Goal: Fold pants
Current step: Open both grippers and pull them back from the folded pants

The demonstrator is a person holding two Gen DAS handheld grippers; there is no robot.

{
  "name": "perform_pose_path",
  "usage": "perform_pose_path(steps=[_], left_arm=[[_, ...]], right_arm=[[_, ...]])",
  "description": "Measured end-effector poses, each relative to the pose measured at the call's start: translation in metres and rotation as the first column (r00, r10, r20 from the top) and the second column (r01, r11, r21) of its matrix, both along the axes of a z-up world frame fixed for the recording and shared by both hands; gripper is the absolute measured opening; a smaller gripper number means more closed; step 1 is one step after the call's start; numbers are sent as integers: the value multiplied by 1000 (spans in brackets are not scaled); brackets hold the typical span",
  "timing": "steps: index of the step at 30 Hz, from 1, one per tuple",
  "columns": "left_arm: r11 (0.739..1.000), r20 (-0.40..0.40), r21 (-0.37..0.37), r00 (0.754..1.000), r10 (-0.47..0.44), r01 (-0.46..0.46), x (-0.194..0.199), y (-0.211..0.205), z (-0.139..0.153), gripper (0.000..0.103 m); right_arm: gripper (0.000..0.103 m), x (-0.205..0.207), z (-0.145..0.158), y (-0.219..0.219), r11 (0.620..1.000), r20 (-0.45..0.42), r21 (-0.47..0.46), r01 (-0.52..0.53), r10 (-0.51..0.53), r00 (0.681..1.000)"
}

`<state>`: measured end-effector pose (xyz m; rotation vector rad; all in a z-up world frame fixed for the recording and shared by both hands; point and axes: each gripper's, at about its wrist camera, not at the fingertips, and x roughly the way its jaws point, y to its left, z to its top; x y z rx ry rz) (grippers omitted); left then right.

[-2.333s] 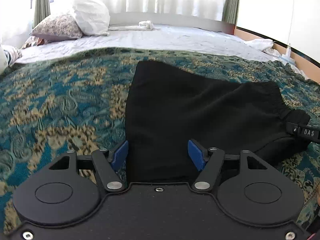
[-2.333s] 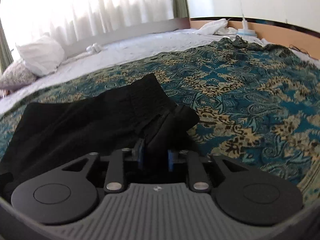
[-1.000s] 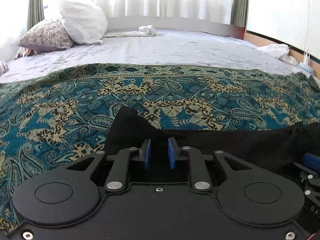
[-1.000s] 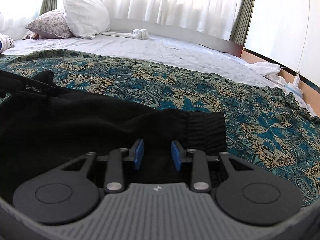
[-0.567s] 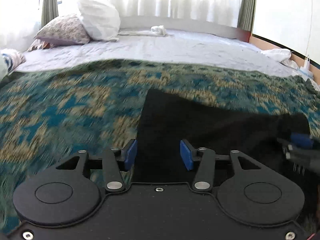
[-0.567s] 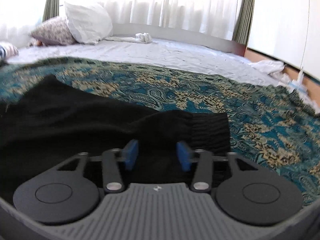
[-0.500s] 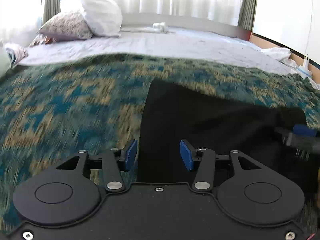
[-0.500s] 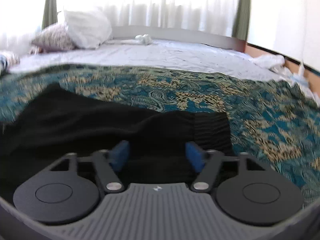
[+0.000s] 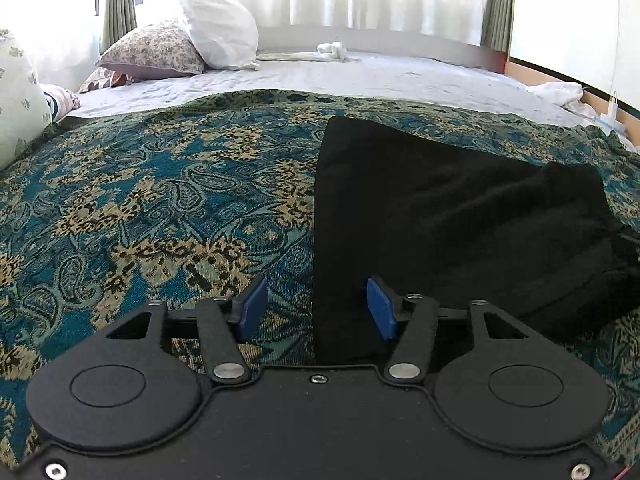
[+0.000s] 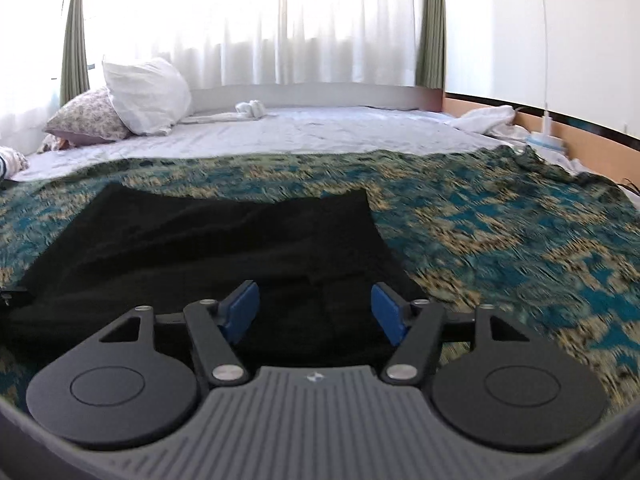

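Bedspread (image 9: 160, 208) bears folded pants (image 9: 440, 216), lying crosswise.

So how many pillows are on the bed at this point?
3 in view: a white pillow at the headboard, a floral pillow lying just left of it, and a pale patterned pillow cut off at the left edge. More may lie out of frame.

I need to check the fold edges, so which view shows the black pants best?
The left wrist view: the black pants lie sharp on the patterned bedspread, with the straight left edge and bunched right end both visible. The right wrist view shows the pants wider but motion-blurred, their near part hidden behind the right gripper.
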<state>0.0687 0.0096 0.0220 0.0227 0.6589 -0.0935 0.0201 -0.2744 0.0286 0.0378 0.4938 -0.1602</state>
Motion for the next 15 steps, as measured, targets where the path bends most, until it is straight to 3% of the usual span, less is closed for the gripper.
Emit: perform_pose_path(steps=[4, 10, 15], left_arm=[[1000, 5, 6, 1000, 8, -8, 0, -2, -1, 60], [1000, 6, 1, 1000, 23, -23, 0, 1, -3, 78], [1000, 7, -11, 1000, 21, -21, -1, 2, -6, 84]], right_arm=[[74, -3, -9, 0, 1000, -60, -24, 20, -22, 998], [73, -4, -12, -2, 998, -78, -29, 57, -59, 995], [74, -4, -11, -25, 991, -104, 74, 111, -103, 989]])
